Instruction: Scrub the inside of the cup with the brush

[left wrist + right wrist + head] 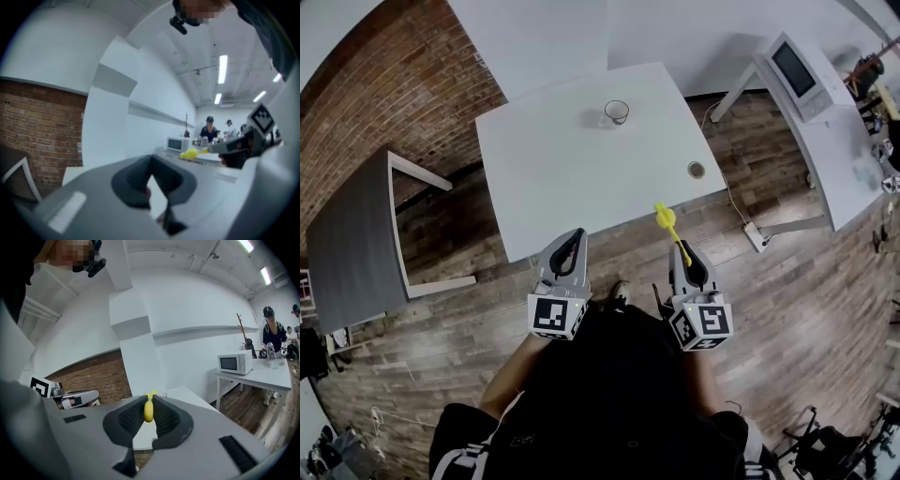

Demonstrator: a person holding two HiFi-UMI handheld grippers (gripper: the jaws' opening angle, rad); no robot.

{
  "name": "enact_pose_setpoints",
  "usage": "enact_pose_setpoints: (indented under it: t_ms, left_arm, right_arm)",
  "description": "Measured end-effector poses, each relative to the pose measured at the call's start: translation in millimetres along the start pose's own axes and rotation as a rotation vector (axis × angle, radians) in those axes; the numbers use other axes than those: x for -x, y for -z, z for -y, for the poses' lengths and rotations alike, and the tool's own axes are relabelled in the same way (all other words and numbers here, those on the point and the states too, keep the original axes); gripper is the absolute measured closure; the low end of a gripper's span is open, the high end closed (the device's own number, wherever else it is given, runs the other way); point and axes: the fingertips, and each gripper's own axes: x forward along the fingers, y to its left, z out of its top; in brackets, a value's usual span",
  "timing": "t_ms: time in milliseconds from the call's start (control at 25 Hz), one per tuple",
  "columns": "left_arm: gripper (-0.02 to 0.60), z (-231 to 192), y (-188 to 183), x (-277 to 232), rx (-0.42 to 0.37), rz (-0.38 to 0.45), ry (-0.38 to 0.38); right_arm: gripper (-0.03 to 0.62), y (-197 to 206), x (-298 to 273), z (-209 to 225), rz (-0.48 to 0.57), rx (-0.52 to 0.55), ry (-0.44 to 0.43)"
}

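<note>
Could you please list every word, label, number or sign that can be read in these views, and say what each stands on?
No readable text in any view.
Left cube and right cube: black-and-white square markers only, no letters or digits.
Microwave: its panel is too small to read.
Cup and brush: no print visible.

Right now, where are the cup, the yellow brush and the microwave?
cup (617, 112), head view, on its clear wall.
yellow brush (665, 217), head view, on its far, thicker end.
microwave (793, 67), head view, on its dark door window.
</note>
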Motion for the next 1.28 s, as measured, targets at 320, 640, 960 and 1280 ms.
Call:
enact_pose_setpoints:
  t_ms: [320,640,960,1280]
  left_arm:
    - [0.578,24,1,-9,-0.016,-0.013,-0.023]
    - [0.578,30,14,-15,-0.06,-0.047,-0.098]
    - [0.578,0,34,-56,-0.035,-0.087,-0.09]
    - [0.578,-47,26,-125,-0.041,-0.078,-0.033]
  right_arm:
    - [0.565,1,4,21,-0.011,-0.008,-0.024]
    - [0.565,6,-10,35,-0.034,0.012,-0.097]
    - [0.565,4,-55,34,-0.073,0.032,-0.103]
    - [0.565,-19,-127,36,-0.104,0.078,-0.084]
